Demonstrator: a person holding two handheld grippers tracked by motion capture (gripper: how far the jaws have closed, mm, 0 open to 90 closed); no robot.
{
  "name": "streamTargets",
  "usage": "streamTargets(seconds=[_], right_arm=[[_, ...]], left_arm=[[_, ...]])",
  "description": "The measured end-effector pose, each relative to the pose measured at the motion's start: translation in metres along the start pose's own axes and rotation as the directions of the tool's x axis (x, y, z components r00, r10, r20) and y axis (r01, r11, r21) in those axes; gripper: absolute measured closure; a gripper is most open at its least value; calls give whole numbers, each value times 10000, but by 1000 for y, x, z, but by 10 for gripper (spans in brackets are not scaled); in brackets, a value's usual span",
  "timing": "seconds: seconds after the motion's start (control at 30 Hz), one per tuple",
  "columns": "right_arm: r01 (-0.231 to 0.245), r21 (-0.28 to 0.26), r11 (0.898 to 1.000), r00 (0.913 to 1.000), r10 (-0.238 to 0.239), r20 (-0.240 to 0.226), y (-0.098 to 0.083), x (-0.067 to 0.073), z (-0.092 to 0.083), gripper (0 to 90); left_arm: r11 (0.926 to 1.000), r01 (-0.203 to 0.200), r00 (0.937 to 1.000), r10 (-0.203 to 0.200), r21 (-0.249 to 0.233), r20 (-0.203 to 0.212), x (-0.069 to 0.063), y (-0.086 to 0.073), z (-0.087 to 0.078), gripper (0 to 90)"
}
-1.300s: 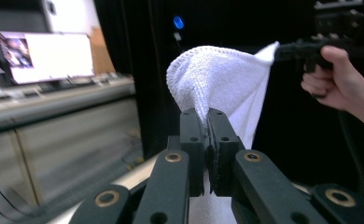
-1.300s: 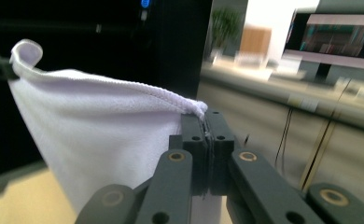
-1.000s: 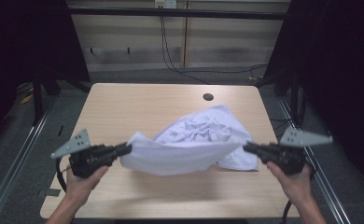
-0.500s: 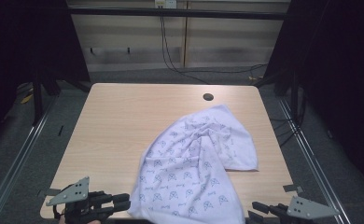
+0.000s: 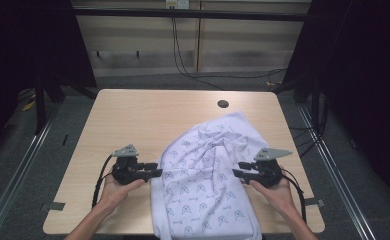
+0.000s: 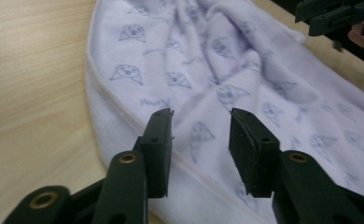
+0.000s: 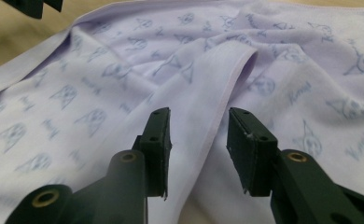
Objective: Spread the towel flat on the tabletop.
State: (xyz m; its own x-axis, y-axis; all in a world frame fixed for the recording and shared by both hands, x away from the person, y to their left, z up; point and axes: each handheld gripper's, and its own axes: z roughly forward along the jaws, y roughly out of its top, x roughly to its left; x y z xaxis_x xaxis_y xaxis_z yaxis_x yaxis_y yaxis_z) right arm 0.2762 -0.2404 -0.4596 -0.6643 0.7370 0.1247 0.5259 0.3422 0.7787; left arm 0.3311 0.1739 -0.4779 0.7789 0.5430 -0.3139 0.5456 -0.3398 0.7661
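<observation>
Near edge: the printed towel (image 5: 208,195) is draped past the table (image 5: 133,115) front; a slide-off could be caused by any tug.
Left gripper (image 5: 155,170): jaws just opened, nothing clamped.
Right gripper (image 5: 237,170): likewise.
Far half: left rumpled; creases could be trapped.

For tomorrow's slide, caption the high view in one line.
Two hand-held grippers, left gripper and right gripper, open beside a printed white cloth on a wooden table.
</observation>
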Motion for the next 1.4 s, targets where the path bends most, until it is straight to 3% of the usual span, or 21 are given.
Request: streamTargets(seconds=[0.07, 0.13, 0.2, 0.23, 0.3, 0.37, 0.43, 0.57, 0.73, 0.83, 0.9, 0.97, 1.03, 1.13, 1.17, 1.27, 1.37, 1.4], right_arm=[[-167, 152, 9997, 9996, 163, 252, 7, -5, 16, 582], [-333, 241, 9992, 9991, 327, 251, 8, -9, 28, 582], [-315, 505, 9982, 9993, 305, 195, 6, -9, 37, 665], [-176, 631, 9979, 9998, 170, 97, 4, -8, 39, 743], [-49, 448, 9990, 9999, 42, 167, 4, -3, 35, 880], [-24, 229, 9997, 9999, 20, 170, 5, -1, 26, 885], [-170, -225, 9996, 9998, 172, 107, 6, 1, 8, 885], [-226, -610, 9979, 9992, 245, 312, -5, 4, -28, 885], [-643, -720, 9953, 9964, 679, 500, -38, 10, -76, 886], [-840, -394, 9957, 9951, 859, 486, -61, 19, -93, 885], [-961, -41, 9954, 9933, 962, 640, -72, 25, -97, 885], [-1077, 298, 9937, 9926, 1058, 602, -85, 29, -101, 882], [-1145, 541, 9920, 9923, 1116, 543, -96, 34, -108, 865], [-1221, 516, 9912, 9916, 1196, 494, -104, 36, -119, 753], [-1317, 435, 9903, 9902, 1293, 534, -104, 35, -121, 696], [-1225, 94, 9924, 9910, 1218, 552, -96, 29, -117, 640], [-817, 98, 9966, 9959, 813, 401, -77, 24, -98, 622], [-717, 109, 9974, 9969, 713, 336, -69, 22, -89, 628]], left_arm=[[9999, 44, 9984, -36, 145, -563, 3, 1, 9, 547], [9994, 229, 9975, -211, 264, -668, 9, 0, 16, 526], [9976, 310, 9948, -248, 614, -990, 12, -3, 21, 537], [9968, 276, 9936, -192, 748, -1114, 12, -5, 23, 580], [9978, 97, 9917, -12, 654, -1289, 12, -6, 20, 783], [9992, 135, 9929, -90, 380, -1182, 13, -6, 11, 850], [9985, 524, 9948, -538, -183, -859, 16, -6, -1, 854], [9951, 696, 9954, -739, -697, -605, 19, -14, -27, 866], [9964, 670, 9974, -682, -521, -217, 14, -32, -47, 868], [9980, 589, 9981, -585, -245, 179, 1, -38, -49, 866], [9985, 556, 9984, -556, 8, 121, -7, -42, -49, 817], [9996, 263, 9992, -266, 97, 308, -15, -43, -49, 805], [9999, 95, 9985, -90, -93, 543, -22, -41, -49, 777], [9998, -173, 9980, 180, -119, 603, -29, -33, -42, 722], [9996, -264, 9975, 268, -70, 647, -30, -31, -38, 716], [9983, -542, 9955, 524, 207, 788, -37, -25, -23, 713], [9931, -1078, 9918, 1043, 454, 738, -39, -17, -7, 744], [9934, -1053, 9925, 1021, 459, 666, -36, -13, -1, 755]])
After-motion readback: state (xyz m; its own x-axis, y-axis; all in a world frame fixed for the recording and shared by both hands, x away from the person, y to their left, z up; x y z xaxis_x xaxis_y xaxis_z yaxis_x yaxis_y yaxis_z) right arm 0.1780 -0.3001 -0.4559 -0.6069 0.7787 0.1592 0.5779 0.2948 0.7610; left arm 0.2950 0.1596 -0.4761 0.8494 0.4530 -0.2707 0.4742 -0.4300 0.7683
